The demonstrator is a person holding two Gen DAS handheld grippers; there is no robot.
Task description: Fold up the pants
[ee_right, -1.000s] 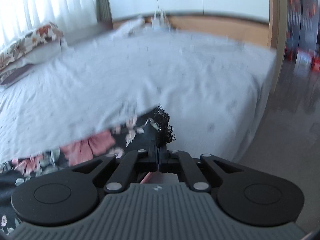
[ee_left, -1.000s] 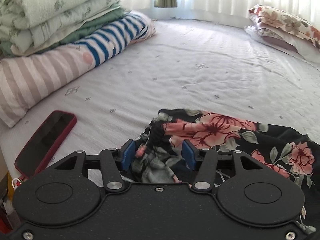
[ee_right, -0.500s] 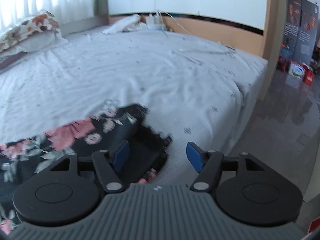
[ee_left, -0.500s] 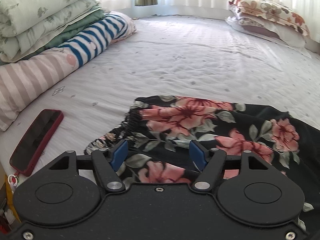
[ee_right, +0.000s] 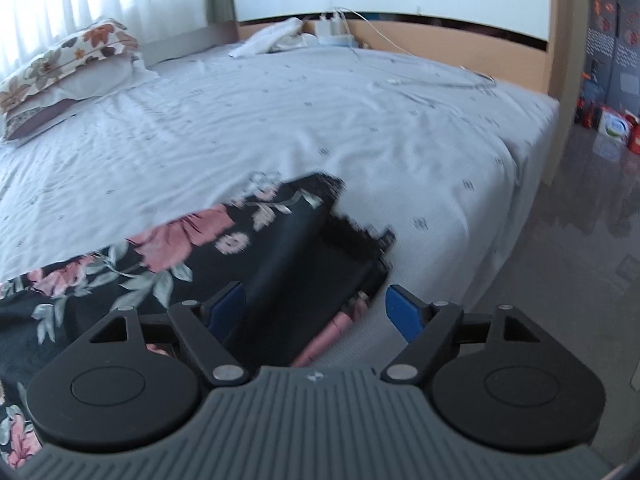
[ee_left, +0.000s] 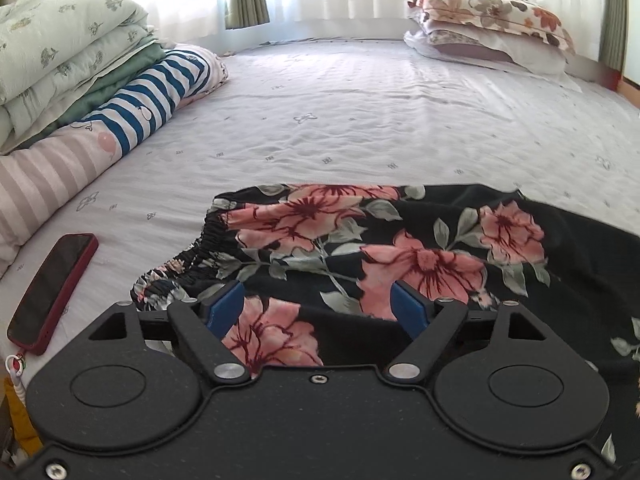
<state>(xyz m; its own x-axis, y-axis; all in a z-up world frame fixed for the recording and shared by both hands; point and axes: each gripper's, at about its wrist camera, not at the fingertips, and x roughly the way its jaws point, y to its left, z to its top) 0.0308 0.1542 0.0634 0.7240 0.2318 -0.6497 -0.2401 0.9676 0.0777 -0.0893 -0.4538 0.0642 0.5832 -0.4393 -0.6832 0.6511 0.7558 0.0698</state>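
Observation:
The black floral pants (ee_left: 400,248) lie on the pale bed sheet (ee_left: 360,120), the gathered elastic waistband (ee_left: 200,248) at their left end. My left gripper (ee_left: 320,312) is open and empty, just above the waist end. In the right wrist view the leg end of the pants (ee_right: 280,248) lies near the bed's right edge, its fringed hem (ee_right: 360,232) flat on the sheet. My right gripper (ee_right: 316,312) is open and empty above that end.
A red-cased phone (ee_left: 52,292) lies on the sheet left of the pants. Folded quilts and striped bedding (ee_left: 80,92) are stacked at the left. Pillows (ee_left: 492,28) sit at the far end. The bed edge (ee_right: 520,208) drops to the floor at the right.
Both grippers have let go of the pants and opened wide. The pants dropped flat onto the sheet, and both grippers have drawn back a little.

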